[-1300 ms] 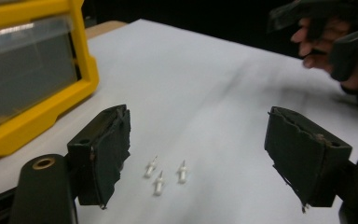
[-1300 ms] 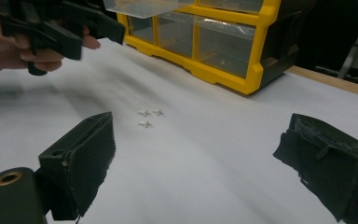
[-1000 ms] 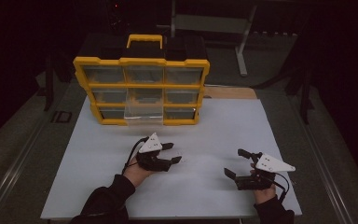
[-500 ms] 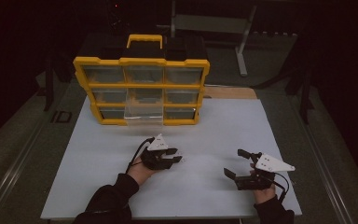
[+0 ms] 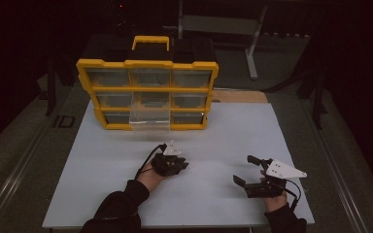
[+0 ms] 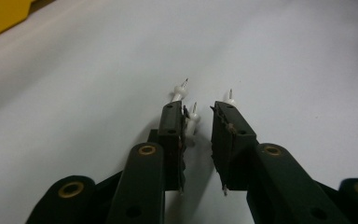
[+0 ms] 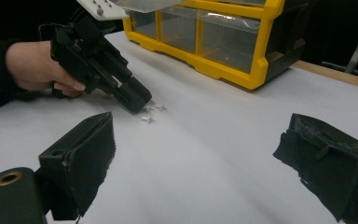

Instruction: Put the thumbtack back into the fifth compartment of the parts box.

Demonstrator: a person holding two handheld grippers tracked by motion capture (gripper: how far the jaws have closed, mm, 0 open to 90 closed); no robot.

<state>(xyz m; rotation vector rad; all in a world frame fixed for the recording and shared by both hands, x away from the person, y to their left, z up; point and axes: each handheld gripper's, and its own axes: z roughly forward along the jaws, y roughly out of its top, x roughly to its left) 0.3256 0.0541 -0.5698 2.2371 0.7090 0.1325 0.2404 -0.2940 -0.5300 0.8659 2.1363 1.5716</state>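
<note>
Several small white push pins lie loose on the white table sheet. My left gripper points down at them, tips close to the sheet. In the left gripper view its jaws have just been closing and stand a narrow gap apart. One pin lies in the gap against the left pad, and the right pad does not touch it. Two more pins lie just past the tips. My right gripper rests open at the near right, with nothing between its wide jaws.
A yellow organizer with clear drawers stands at the back of the sheet. One lower middle drawer is pulled out toward me. The sheet's front edge runs just below both hands.
The left gripper has come down closer to the sheet and its jaws have narrowed around the pins. The right gripper has stayed put.
</note>
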